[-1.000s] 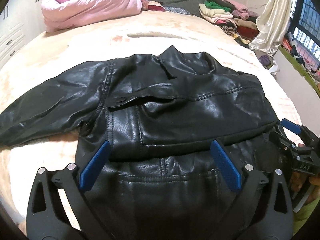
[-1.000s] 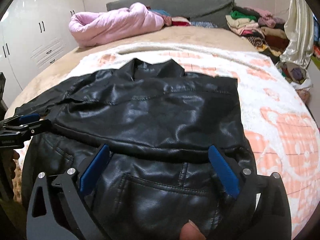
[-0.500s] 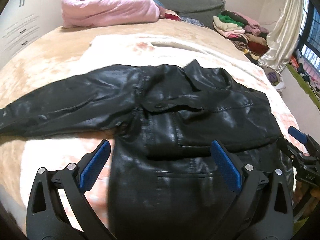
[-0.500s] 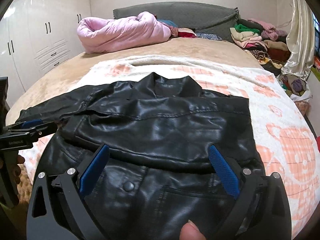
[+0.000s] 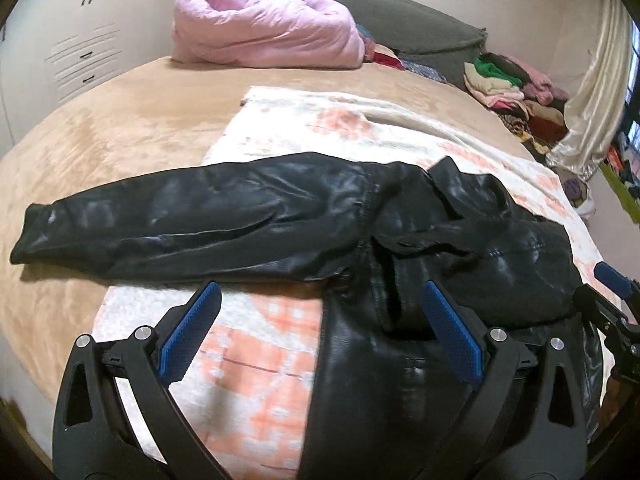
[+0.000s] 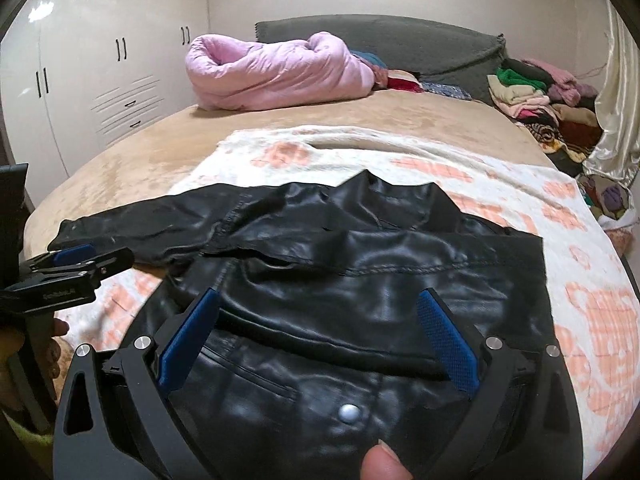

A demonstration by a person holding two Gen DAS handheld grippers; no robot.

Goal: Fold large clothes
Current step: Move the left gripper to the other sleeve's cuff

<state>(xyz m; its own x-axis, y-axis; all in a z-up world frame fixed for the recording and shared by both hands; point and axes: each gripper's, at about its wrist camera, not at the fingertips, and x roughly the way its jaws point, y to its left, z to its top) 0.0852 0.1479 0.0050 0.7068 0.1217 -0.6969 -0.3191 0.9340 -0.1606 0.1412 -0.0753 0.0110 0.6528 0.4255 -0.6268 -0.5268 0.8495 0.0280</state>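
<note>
Left wrist view is showing the left gripper (image 5: 320, 332) with its blue pads spread wide apart, gripping nothing, hovering low in the frame over the edge of a black leather jacket (image 5: 420, 248). One sleeve (image 5: 180, 220) is stretching flat toward the left of the frame, its cuff resting on the tan bedspread (image 5: 120, 128), while the jacket body is lying in the lower right on a white and orange patterned blanket (image 5: 248, 364). At the right edge, the right gripper (image 5: 614, 308) is appearing just beside the jacket's folded side.

Right wrist view is placing the right gripper (image 6: 318, 338) low in the frame, pads likewise set wide apart and empty, above the jacket (image 6: 380, 292), whose other sleeve is lying folded across the chest. A silver snap button (image 6: 347, 413) is showing near the bottom centre. A pink quilt (image 6: 276, 70) is sitting rolled up at the upper centre, and stacked clothes (image 6: 532, 96) are piling up at the upper right.
</note>
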